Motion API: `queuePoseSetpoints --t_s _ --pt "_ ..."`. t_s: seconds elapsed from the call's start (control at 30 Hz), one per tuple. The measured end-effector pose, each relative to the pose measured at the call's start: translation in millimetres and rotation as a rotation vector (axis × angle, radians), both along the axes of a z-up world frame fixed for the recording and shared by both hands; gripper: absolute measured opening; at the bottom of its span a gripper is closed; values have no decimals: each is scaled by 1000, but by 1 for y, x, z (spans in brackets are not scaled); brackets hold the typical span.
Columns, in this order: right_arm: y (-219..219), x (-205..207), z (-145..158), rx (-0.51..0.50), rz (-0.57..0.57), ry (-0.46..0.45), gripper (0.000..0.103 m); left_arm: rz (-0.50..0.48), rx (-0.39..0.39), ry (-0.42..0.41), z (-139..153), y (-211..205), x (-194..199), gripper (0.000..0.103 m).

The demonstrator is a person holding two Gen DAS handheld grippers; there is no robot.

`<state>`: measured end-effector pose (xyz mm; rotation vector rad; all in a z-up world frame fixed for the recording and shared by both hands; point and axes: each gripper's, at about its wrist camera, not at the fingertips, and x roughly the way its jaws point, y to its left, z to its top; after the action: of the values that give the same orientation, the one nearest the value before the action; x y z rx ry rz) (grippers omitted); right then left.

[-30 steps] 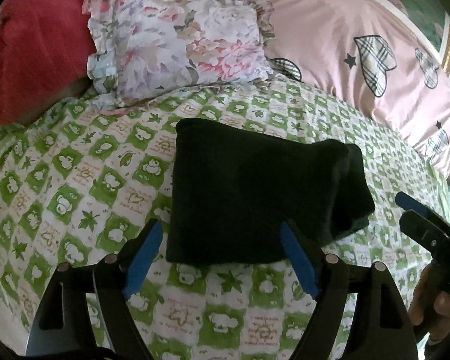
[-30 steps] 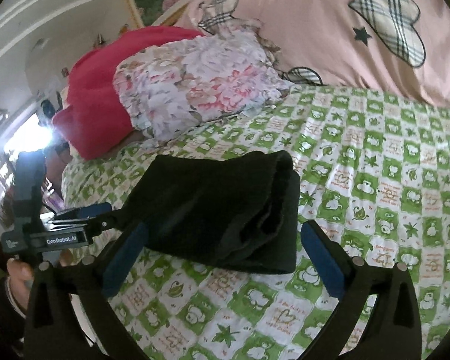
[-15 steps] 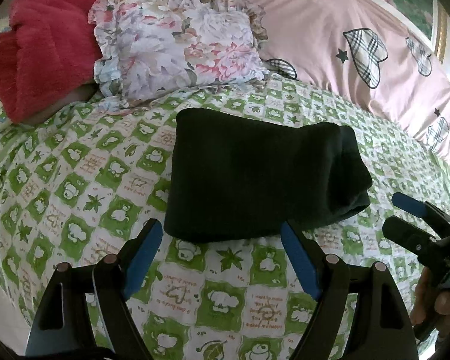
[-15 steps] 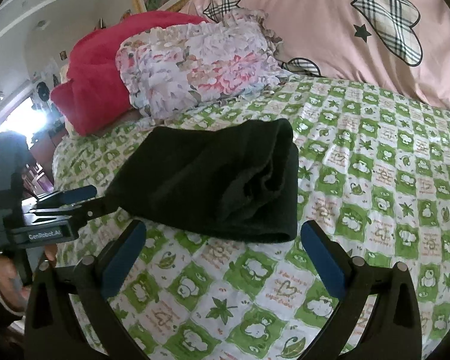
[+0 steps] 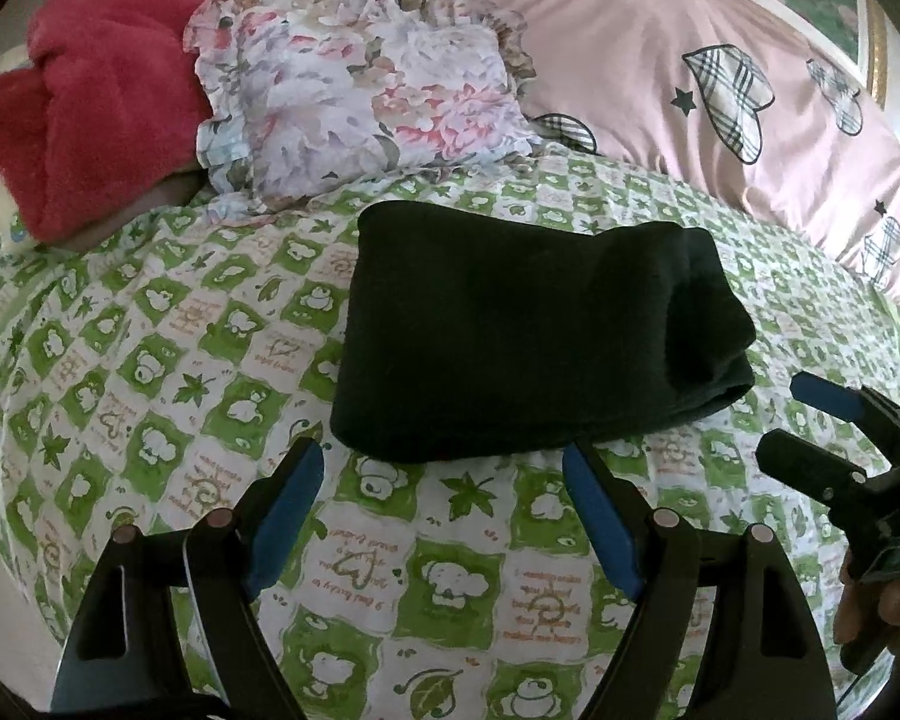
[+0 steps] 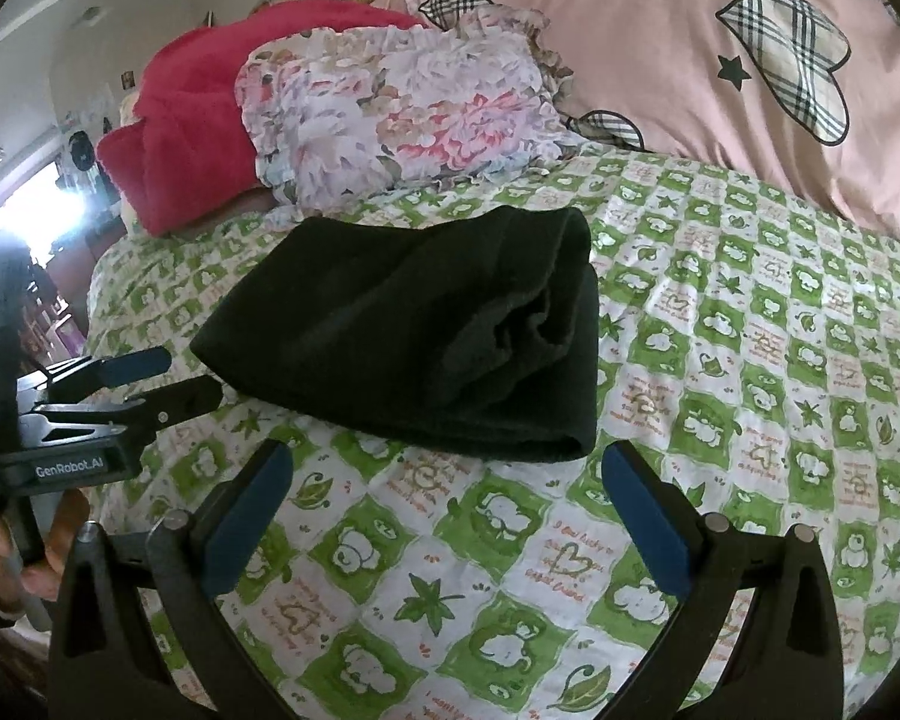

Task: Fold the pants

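The black pants [image 5: 522,330] lie folded into a thick rectangle on the green and white checked bedsheet [image 5: 150,360]; they also show in the right wrist view [image 6: 414,330]. My left gripper [image 5: 444,474] is open and empty, just in front of the near edge of the pants, not touching them. My right gripper [image 6: 444,474] is open and empty, a little short of the pants' open end. Each gripper shows in the other's view: the right one [image 5: 810,420] at the pants' right end, the left one [image 6: 162,378] at their left corner.
A floral ruffled pillow [image 5: 360,84] and a red fleece blanket [image 5: 90,90] lie behind the pants. A pink quilt with plaid hearts [image 5: 690,60] runs along the back. The bed's edge [image 6: 96,276] drops off at the left in the right wrist view.
Both grippers have drawn back from the folded pants, which now lie farther from the fingers. The pants have not moved.
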<state>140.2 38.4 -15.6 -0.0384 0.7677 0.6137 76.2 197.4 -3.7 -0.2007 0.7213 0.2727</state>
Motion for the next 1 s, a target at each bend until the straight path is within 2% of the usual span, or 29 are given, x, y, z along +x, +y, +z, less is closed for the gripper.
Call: queuePoseSetpoints --t_s 0.4,1.0 --pt "7 4 -1 3 21 -28 103 -5 41 -16 -1 -2 2 85" --pt "18 8 -5 6 30 -35 103 0 40 -9 -5 3 8 87"
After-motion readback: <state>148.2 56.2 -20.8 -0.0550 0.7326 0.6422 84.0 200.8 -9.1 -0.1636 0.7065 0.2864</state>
